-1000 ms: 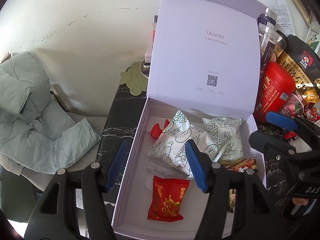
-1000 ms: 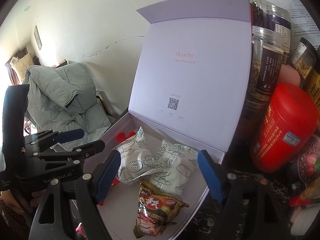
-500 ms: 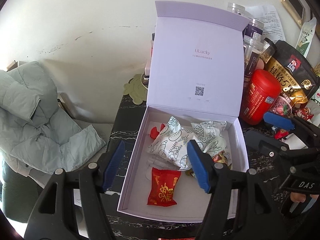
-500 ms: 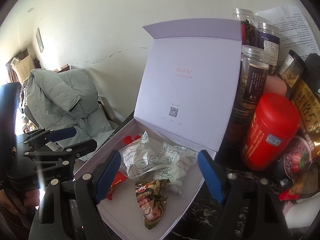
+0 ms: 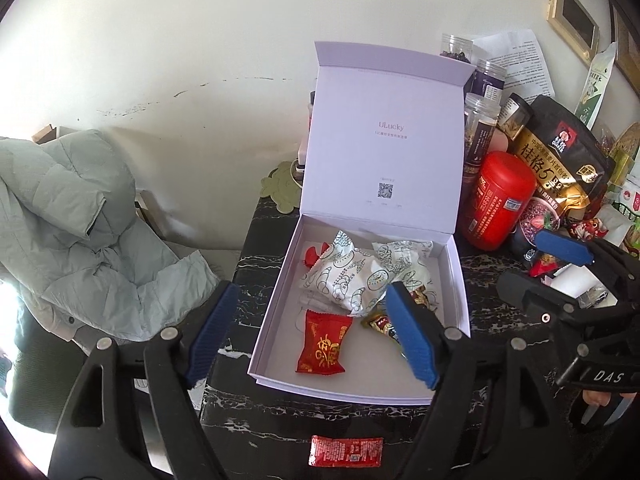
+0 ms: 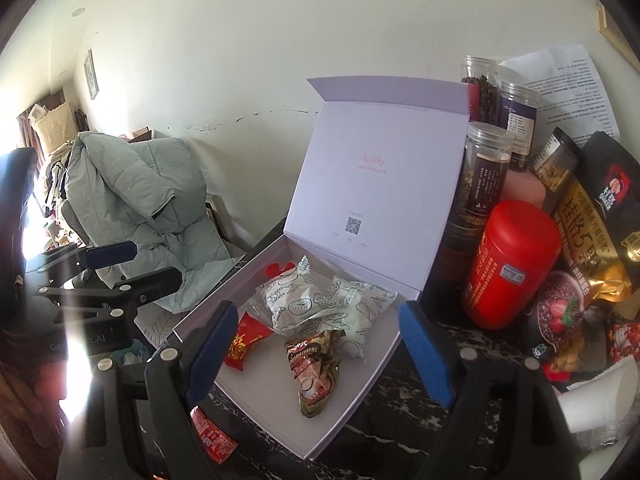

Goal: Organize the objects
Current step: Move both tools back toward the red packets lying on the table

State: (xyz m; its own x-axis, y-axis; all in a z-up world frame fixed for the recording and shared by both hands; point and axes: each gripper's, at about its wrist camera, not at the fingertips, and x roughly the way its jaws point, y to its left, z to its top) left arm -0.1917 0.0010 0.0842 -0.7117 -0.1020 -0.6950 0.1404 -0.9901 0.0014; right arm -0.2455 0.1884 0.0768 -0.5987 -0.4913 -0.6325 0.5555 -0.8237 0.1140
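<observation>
Both grippers risen from box (image 5: pixel 454 280); left gripper (image 5: pixel 312 332) opening, right gripper (image 6: pixel 320 350) opening, both empty; brown packet (image 5: pixel 378 322) half-hidden

Each camera sat behind its own tool and looked forward and steeply down along the fingers. The left view faced the open box (image 5: pixel 360 384) from its near side; the right view looked across it from its right corner. Both shared the box, the red canister (image 5: pixel 500 200) and the dark tabletop (image 5: pixel 256 248).

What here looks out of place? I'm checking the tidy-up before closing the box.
One flat red sachet lies on the black table in front of the open box, while the other snacks sit inside. Nothing looks spilled or damaged.
</observation>
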